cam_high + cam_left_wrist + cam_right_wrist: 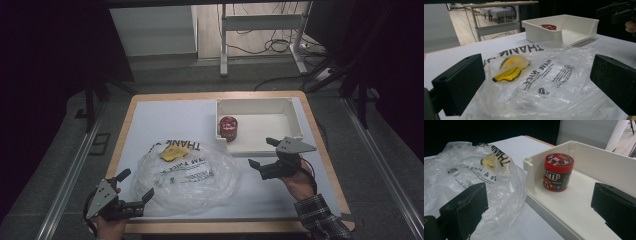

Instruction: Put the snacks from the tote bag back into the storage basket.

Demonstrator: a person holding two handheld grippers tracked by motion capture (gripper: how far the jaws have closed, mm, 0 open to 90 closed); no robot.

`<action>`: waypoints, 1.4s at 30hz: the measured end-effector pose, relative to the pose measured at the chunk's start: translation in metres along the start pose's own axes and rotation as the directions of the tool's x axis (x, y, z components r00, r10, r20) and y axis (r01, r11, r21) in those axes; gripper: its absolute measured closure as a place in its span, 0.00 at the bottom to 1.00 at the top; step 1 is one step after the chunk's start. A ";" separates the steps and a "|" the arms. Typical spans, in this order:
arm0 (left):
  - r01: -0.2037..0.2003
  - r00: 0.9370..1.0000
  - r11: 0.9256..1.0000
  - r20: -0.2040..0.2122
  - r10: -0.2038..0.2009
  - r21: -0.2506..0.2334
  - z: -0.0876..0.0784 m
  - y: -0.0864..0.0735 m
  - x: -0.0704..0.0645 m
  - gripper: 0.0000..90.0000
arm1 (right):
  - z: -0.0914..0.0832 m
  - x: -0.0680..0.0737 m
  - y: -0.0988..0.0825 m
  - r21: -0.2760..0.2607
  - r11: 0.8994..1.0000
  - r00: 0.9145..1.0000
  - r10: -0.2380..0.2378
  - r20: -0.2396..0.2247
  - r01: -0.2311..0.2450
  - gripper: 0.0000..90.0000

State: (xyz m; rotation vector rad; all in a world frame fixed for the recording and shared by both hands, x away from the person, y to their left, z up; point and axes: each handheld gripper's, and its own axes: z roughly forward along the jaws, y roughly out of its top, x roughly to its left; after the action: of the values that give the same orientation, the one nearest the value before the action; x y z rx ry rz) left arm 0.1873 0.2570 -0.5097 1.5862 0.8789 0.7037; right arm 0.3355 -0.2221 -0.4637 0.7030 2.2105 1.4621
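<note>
Plastic bag [187, 175], clear and printed with dark lettering, was seen spread flat on the white table sheet [150, 120], to the left of the white tray [295, 122] and just short of its near left corner. At the bag's near left edge the left gripper [134, 186] was held with its jaws wide apart and nothing between them. Inside the bag, toward its far edge, a yellow packet [173, 152] was lodged under the film. Further right, a red candy jar [228, 128] was stood upright in the tray's left corner, its lid facing up. At the tray's near rim the right gripper [264, 153] was poised, its jaws likewise spread and empty, aimed toward the jar.

The step in hand was judged to be the taking up of the jar for bagging. It would be best served if the jar's round wall were straddled squarely below the lid, and the jar lifted clear of the tray wall before being carried across. The bag's mouth could not be made out; a single layer of film would need to be pinched by the left gripper, not both layers.

The bag's longer spread was judged to run left to right, parallel with the tray's near wall, while the jar's axis was seen to be vertical.
</note>
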 end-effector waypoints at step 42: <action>0.000 1.000 1.000 0.006 0.000 0.003 0.000 0.000 0.000 0.00 | -0.061 -0.001 -0.030 -0.058 0.997 0.997 0.045 0.066 -0.041 0.01</action>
State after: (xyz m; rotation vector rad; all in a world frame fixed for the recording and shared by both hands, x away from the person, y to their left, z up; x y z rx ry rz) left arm 0.1874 0.2564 -0.5100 1.5897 0.8758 0.6974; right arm 0.2955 -0.2774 -0.4684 0.7741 2.1070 1.4937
